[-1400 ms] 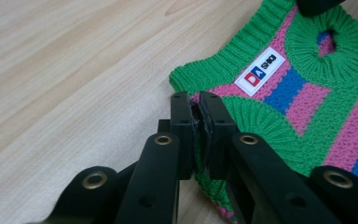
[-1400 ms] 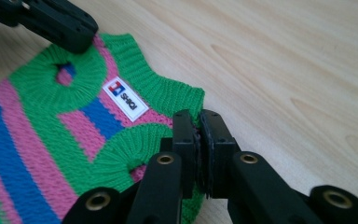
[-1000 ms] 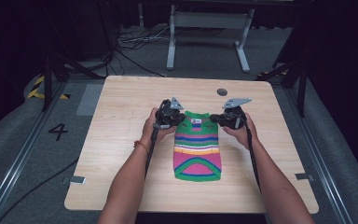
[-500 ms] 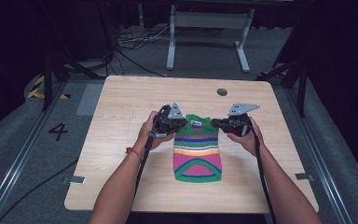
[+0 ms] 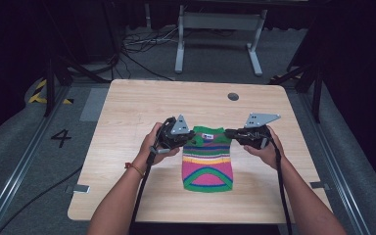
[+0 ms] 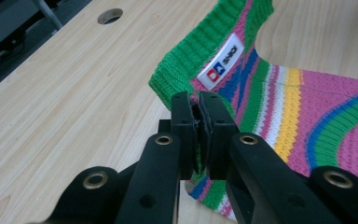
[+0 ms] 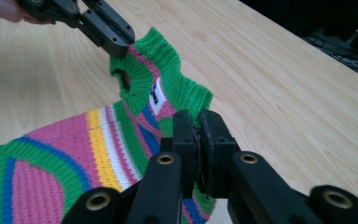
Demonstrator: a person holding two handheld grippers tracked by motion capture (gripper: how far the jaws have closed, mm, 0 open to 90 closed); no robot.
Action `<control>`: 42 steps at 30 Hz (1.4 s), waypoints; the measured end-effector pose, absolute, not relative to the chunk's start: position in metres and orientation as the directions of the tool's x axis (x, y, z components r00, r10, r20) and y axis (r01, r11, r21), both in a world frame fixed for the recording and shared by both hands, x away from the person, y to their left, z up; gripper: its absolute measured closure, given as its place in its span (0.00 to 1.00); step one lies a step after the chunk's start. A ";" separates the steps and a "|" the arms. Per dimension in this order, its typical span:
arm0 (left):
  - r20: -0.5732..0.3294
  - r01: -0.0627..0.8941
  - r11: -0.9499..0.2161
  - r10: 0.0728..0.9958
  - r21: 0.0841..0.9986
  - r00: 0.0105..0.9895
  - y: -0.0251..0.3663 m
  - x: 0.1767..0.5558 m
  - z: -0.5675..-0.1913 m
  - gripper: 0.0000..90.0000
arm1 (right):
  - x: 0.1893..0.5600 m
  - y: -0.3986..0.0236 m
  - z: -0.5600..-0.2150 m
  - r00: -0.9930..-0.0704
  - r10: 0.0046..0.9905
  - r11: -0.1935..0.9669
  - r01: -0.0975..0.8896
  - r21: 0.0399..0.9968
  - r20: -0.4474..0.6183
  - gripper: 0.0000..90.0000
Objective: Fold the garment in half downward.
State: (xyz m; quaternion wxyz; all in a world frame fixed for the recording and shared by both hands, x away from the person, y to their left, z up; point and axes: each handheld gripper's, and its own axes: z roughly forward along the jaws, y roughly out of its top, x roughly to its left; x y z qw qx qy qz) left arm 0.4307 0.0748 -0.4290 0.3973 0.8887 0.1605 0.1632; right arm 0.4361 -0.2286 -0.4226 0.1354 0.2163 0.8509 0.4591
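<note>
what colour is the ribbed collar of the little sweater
Green; the collar of the striped sweater shows best in the right gripper view.

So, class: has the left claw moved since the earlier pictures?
Yes. The left claw, shut on the sweater, has come toward the person, away from the round hole.

A light wooden table with rounded corners (image 5: pixel 127 112) stands on grey carpeted floor (image 5: pixel 24 147). A round cable hole (image 5: pixel 233 96) sits near its far edge. Metal floor rails (image 5: pixel 14 171) run along both sides, and a black painted numeral 4 (image 5: pixel 61 138) marks the floor at left. Beyond the table, a grey metal stand frame (image 5: pixel 218 29) and tangled black cables (image 5: pixel 137 44) lie in deep shadow. Yellow-and-black hazard tape (image 5: pixel 39 92) shows at far left.
</note>
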 end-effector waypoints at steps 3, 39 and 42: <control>0.170 0.141 -0.634 0.403 0.760 0.899 0.076 0.424 -0.428 0.95 | 0.428 -0.229 -0.420 -0.879 0.474 0.497 0.227 0.837 -0.043 0.95; 0.215 0.044 -0.764 0.235 0.643 0.948 0.072 0.360 -0.462 0.94 | 0.358 -0.223 -0.452 -0.964 0.265 0.630 0.154 0.761 -0.024 0.95; 0.217 0.035 -0.774 0.221 0.632 0.951 0.071 0.354 -0.463 0.94 | 0.355 -0.221 -0.454 -0.968 0.251 0.642 0.152 0.752 -0.019 0.95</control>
